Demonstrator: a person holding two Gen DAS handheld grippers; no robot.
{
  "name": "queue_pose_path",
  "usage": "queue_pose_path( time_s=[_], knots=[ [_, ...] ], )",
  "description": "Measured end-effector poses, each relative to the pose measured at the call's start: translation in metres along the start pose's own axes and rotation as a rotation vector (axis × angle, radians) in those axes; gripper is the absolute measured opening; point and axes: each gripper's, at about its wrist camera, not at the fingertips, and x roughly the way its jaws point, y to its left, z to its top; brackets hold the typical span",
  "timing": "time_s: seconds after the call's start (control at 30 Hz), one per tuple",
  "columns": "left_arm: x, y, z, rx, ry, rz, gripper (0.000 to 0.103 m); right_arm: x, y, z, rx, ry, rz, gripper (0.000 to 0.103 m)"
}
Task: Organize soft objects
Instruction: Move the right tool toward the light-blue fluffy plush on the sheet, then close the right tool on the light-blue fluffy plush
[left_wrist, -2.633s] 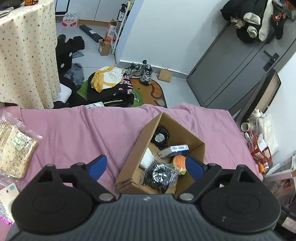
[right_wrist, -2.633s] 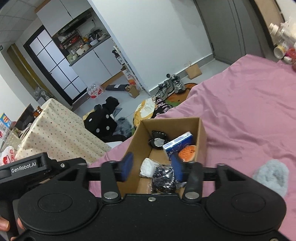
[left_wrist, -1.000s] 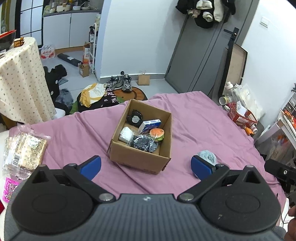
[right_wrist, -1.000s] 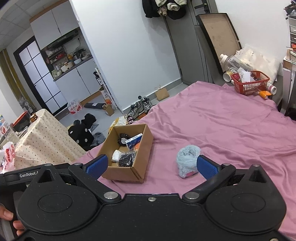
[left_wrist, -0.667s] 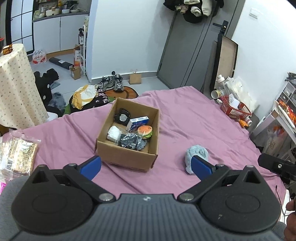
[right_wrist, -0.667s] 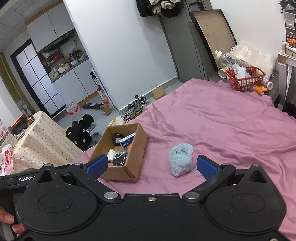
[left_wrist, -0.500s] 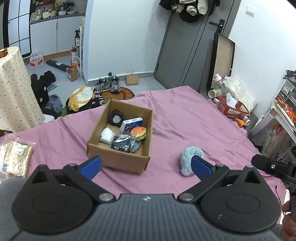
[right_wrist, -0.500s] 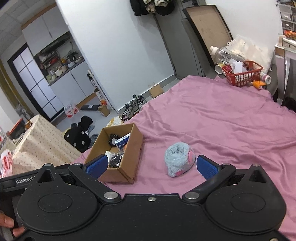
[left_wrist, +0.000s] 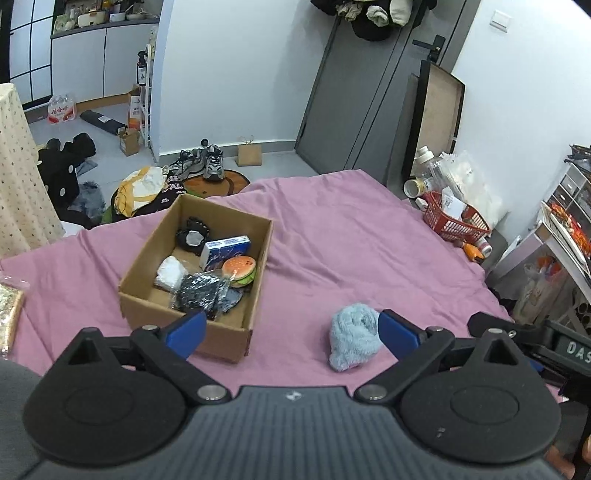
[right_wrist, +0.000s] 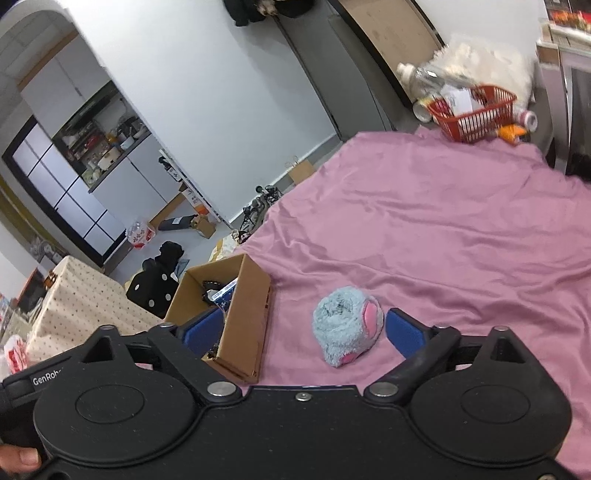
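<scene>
White letters "GenRob", cut off by a bolt plate, stand on the black handle of the left gripper in the right wrist view. "DAS", cut off at the frame edge, stands on the right gripper in the left wrist view.

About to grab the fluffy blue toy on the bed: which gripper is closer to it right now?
Right, by a hedged margin. The right gripper frames the blue plush toy between its open fingers; the left gripper is open too, with the toy beside its right finger.

Two raised wrist views, shared box
</scene>
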Motion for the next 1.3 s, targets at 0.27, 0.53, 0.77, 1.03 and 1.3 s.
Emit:
queue_pose_path(
  time_s=[0.27,0.53,0.77,1.03,1.3],
  knots=[
    [0.035,-0.01,0.005,-0.059,0.029,-0.035,0.087,0.033,-0.016,0.009,0.086,0.047,-0.005,0.078],
    [0.081,-0.014,-0.001,-0.094,0.113,-0.071,0.06,0.071,-0.042,0.0,0.134,0.078,0.027,0.06],
    [0.122,-0.021,-0.009,-0.129,0.168,-0.085,0.049,0.094,-0.064,-0.003,0.182,0.108,0.032,0.05],
    [0.16,-0.028,-0.017,-0.159,0.227,-0.095,0.04,0.118,-0.081,-0.006,0.229,0.156,0.051,0.039],
    [0.189,-0.029,-0.02,-0.217,0.267,-0.101,0.035,0.136,-0.085,-0.008,0.232,0.192,0.058,0.038]
  ],
)
